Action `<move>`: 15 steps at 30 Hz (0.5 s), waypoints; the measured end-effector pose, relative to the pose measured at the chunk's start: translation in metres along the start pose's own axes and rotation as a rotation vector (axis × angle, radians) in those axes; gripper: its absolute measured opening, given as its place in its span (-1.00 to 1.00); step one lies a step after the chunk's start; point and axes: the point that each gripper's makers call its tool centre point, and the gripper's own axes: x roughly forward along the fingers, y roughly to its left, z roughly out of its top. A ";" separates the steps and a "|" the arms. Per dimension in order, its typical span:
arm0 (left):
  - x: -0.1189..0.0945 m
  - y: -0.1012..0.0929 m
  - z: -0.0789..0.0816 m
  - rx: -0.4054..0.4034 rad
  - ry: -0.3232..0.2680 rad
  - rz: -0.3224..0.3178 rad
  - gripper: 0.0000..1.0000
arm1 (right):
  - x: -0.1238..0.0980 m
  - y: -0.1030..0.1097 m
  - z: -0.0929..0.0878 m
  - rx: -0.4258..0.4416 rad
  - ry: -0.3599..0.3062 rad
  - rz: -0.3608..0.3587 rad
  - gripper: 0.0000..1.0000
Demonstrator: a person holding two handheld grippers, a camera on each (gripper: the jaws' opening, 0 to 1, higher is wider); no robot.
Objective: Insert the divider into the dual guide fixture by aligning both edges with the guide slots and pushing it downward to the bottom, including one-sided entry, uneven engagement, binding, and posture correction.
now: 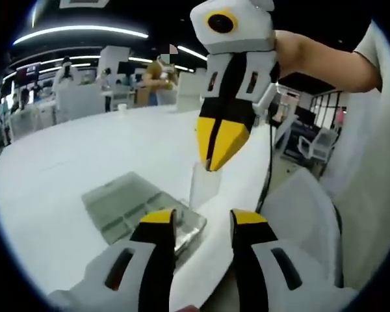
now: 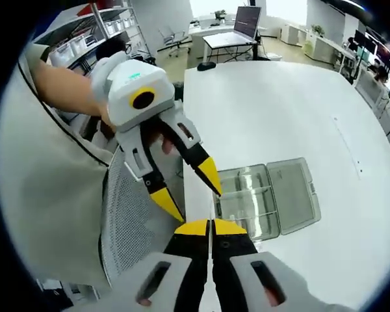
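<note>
The right gripper (image 1: 211, 156), seen in the left gripper view at about 12 o'clock, points down with its yellow tips pinched on the top edge of a thin, clear divider (image 1: 205, 185). In the right gripper view its own jaws (image 2: 210, 227) rise at 6 o'clock, pressed together, the sheet between them too thin to make out.

The left gripper (image 1: 201, 224) has its jaws spread apart and holds nothing; in the right gripper view it (image 2: 185, 188) hangs at 9 o'clock, beside the box edge.

The divider hangs upright just above the near corner of a clear plastic compartment box (image 2: 266, 198), lid folded open flat, lying on a smooth white table (image 2: 279, 110).

The divider looks light, stiff and slick, likely to flex or bind if tilted. A hold at the middle of its top edge would probably keep both side edges level with the guide slots. The box appears light enough to slide, so bracing it seems wise.

A grey mesh chair back (image 2: 127, 214) sits at 8 o'clock.
</note>
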 end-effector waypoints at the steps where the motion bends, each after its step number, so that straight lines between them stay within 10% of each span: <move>1: -0.001 0.000 0.000 -0.003 -0.003 0.003 -0.36 | 0.001 -0.001 0.000 0.000 0.002 -0.002 -1.00; 15: -0.011 0.017 -0.012 -0.077 0.038 0.123 0.07 | 0.015 -0.021 0.001 -0.024 0.034 -0.037 -1.00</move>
